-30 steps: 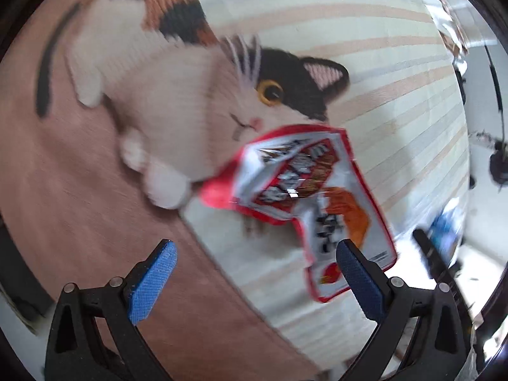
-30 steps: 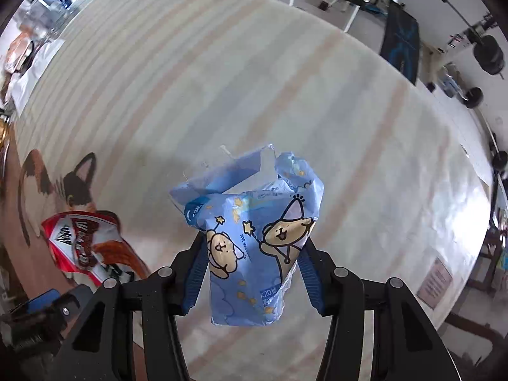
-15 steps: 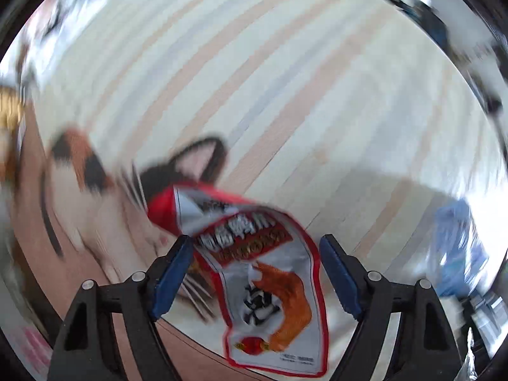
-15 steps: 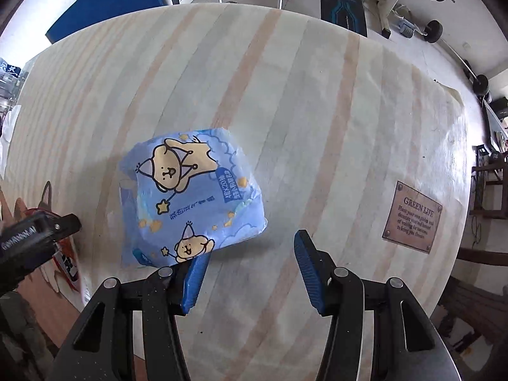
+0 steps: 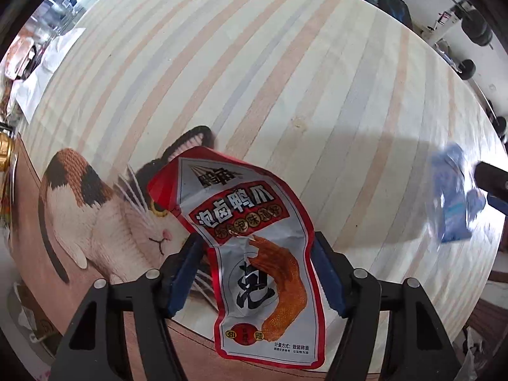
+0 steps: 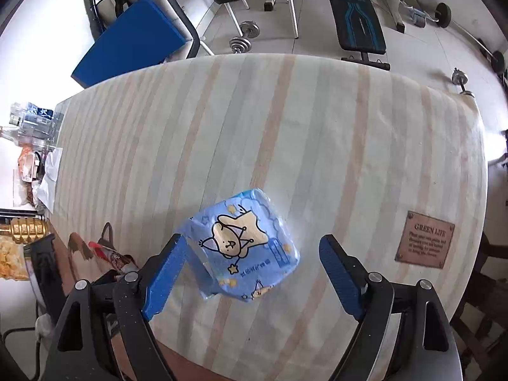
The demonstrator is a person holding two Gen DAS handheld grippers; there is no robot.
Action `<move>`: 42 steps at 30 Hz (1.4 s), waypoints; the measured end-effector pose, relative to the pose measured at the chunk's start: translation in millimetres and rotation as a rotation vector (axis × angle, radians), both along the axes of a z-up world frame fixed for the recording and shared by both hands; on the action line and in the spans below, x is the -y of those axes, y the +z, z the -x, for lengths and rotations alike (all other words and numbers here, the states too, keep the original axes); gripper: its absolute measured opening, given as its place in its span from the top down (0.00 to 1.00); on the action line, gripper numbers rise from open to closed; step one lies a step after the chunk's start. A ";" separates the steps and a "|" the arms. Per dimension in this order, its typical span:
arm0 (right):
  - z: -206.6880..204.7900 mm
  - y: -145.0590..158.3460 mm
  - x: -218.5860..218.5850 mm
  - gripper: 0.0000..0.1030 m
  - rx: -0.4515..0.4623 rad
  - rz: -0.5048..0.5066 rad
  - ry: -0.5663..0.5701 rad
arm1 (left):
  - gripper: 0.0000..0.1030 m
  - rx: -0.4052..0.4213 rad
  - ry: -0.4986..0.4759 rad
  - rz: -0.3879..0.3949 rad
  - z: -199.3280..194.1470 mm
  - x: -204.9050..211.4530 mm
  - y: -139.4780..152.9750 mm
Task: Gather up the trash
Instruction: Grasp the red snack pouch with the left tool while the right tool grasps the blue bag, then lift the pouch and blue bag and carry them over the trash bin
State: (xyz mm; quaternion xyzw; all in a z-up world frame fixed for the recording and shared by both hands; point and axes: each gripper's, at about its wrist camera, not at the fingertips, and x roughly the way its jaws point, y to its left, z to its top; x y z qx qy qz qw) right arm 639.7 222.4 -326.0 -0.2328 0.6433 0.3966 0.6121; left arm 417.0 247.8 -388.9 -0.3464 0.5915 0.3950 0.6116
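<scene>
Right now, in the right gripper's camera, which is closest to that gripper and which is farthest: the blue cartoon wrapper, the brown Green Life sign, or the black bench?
1. The blue cartoon wrapper: between the open fingers of the right gripper, against the left one.
2. The brown Green Life sign: on the striped cloth, off to the right.
3. The black bench: on the floor past the table's far edge.

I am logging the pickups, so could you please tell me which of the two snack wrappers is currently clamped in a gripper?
The red-and-white wrapper, pinched by the left gripper. The blue cartoon wrapper sits between the right gripper's open jaws.
</scene>
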 end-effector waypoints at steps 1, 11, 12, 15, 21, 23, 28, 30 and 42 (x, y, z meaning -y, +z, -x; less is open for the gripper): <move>4.6 -12.4 -7.1 0.15 -0.001 0.029 0.020 | 0.36 -0.003 -0.013 -0.004 -2.5 3.8 1.4; 50.7 -29.3 1.6 0.59 0.156 0.054 0.145 | 0.36 -0.057 -0.138 -0.021 29.4 67.6 -0.1; 54.5 -27.6 8.1 0.61 0.159 0.051 0.149 | 0.36 -0.053 -0.135 -0.015 33.0 74.2 0.3; 72.1 -21.8 39.3 0.61 0.161 0.048 0.176 | 0.36 -0.047 -0.126 0.004 41.5 89.7 0.6; 108.3 -36.3 126.5 0.61 0.122 0.103 0.191 | 0.32 -0.057 -0.140 -0.004 39.9 115.0 -3.8; 112.6 -38.7 138.5 0.60 0.147 0.093 0.171 | 0.28 -0.051 -0.105 0.023 41.9 116.4 -6.3; 111.9 -41.7 136.7 0.54 0.151 0.109 0.143 | 0.31 -0.015 -0.084 0.053 40.2 109.6 -9.0; 132.8 -42.0 125.4 0.53 0.183 0.113 0.168 | 0.34 -0.016 -0.090 0.051 31.4 111.6 -6.2; 151.8 -20.0 160.5 0.64 0.102 0.044 0.122 | 0.42 0.178 -0.033 0.099 96.6 98.8 42.3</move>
